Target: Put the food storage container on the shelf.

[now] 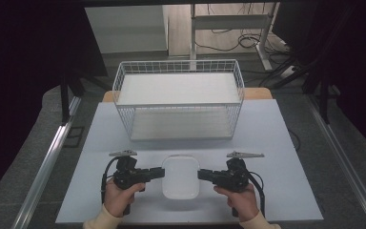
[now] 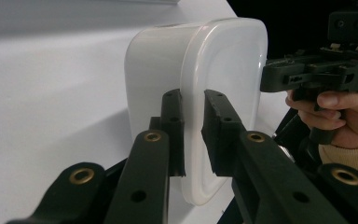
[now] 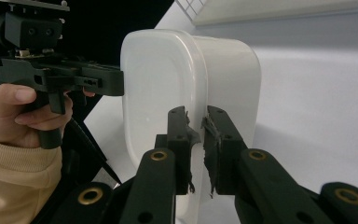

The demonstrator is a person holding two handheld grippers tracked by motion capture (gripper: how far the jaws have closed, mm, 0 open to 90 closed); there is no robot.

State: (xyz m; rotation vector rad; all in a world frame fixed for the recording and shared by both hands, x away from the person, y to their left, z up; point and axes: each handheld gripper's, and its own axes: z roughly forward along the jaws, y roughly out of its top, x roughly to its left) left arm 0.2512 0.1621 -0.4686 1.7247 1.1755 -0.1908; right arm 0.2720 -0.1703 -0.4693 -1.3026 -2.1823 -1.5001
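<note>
So right now I've got both grippers on the white rectangular dish [image 1: 180,175], which sits near the front edge of the table [image 1: 276,143], about midway between its left and right edges. My left gripper [image 1: 159,172] has its jaws closed onto the dish's left rim, and in the left gripper view that rim [image 2: 192,140] runs straight between the two pads. My right gripper [image 1: 202,174] is doing the same on the opposite rim, with the pads [image 3: 179,135] pinching the lip in the right gripper view. The tape on those pads looks torn, so I wouldn't trust that grip much.

My guess is the dish is headed for the white wire basket [image 1: 179,99] at the back of the table. To do this well, I'd lift both sides together and keep it level, since a smooth glazed rim could slip if one hand leads.

Room-wise it looks fine: bare tabletop between dish and basket, and open space to both side edges. The basket's front wall is the only thing to clear, so go up first, then forward.
</note>
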